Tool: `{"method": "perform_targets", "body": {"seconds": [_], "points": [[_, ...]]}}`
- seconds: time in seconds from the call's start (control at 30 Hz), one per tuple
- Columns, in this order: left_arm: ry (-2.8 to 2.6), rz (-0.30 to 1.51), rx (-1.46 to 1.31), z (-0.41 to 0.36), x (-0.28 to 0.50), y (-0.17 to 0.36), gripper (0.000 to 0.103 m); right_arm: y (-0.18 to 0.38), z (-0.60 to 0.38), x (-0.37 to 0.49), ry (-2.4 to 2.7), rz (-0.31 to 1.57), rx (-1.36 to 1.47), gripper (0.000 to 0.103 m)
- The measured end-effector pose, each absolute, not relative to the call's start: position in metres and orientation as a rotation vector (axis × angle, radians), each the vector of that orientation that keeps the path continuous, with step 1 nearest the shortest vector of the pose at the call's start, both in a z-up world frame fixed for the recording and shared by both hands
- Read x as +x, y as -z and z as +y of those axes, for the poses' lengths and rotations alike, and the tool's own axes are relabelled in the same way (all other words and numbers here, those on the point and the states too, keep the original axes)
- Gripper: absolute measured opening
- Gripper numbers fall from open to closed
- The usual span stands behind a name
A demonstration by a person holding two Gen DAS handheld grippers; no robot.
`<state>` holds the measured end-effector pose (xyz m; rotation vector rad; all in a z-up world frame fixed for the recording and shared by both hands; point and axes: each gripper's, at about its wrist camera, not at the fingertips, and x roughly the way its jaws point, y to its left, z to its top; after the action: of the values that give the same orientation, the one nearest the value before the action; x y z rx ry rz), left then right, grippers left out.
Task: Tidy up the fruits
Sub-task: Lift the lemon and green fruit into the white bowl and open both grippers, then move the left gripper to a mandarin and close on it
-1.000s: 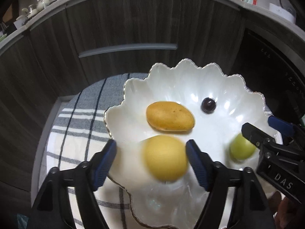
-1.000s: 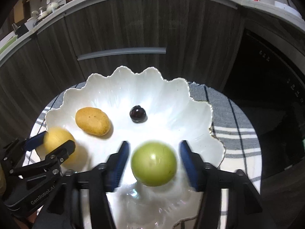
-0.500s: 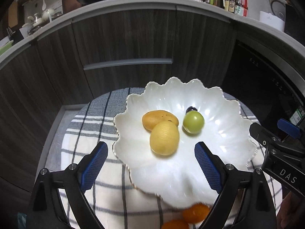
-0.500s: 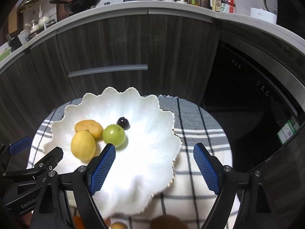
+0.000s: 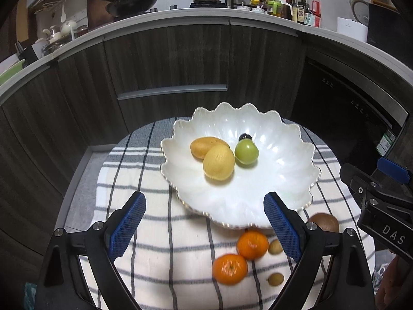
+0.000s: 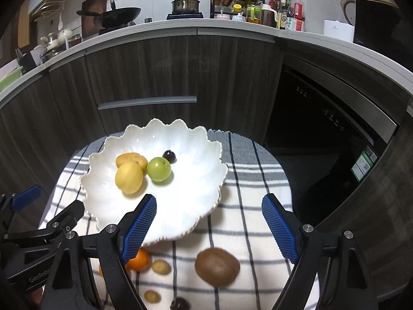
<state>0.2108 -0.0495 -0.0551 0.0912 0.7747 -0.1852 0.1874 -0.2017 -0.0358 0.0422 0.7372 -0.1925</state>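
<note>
Both grippers, left (image 5: pixel 204 222) and right (image 6: pixel 209 226), wide open, empty, jaws just opened; lemon (image 5: pixel 219 164), green fruit (image 5: pixel 246 151) sit in bowl (image 5: pixel 278 180); oranges (image 5: pixel 251 244), kiwi (image 6: pixel 216 266) on cloth (image 5: pixel 155 232); risk: round fruit rolls off edge if nudged

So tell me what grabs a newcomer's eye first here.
The scalloped white bowl on the striped cloth, with a yellow lemon, a mango and a green fruit clustered inside. Nearer the camera, two oranges and a brown kiwi lie loose on the cloth.
</note>
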Motion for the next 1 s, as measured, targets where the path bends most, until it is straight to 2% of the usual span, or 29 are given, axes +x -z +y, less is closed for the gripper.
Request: {"method": "perform_targets", "body": {"seconds": [0.37, 1.0], "points": [[0.190, 0.788, 0.099, -0.047, 0.179, 0.078, 0.093, 0.052, -0.199, 0.155, 0.194, 0.764, 0.051, 0.084], [0.227, 0.880, 0.153, -0.057, 0.169, 0.133, 0.093, 0.098, -0.201, 0.137, 0.207, 0.821, 0.051, 0.084]]}}
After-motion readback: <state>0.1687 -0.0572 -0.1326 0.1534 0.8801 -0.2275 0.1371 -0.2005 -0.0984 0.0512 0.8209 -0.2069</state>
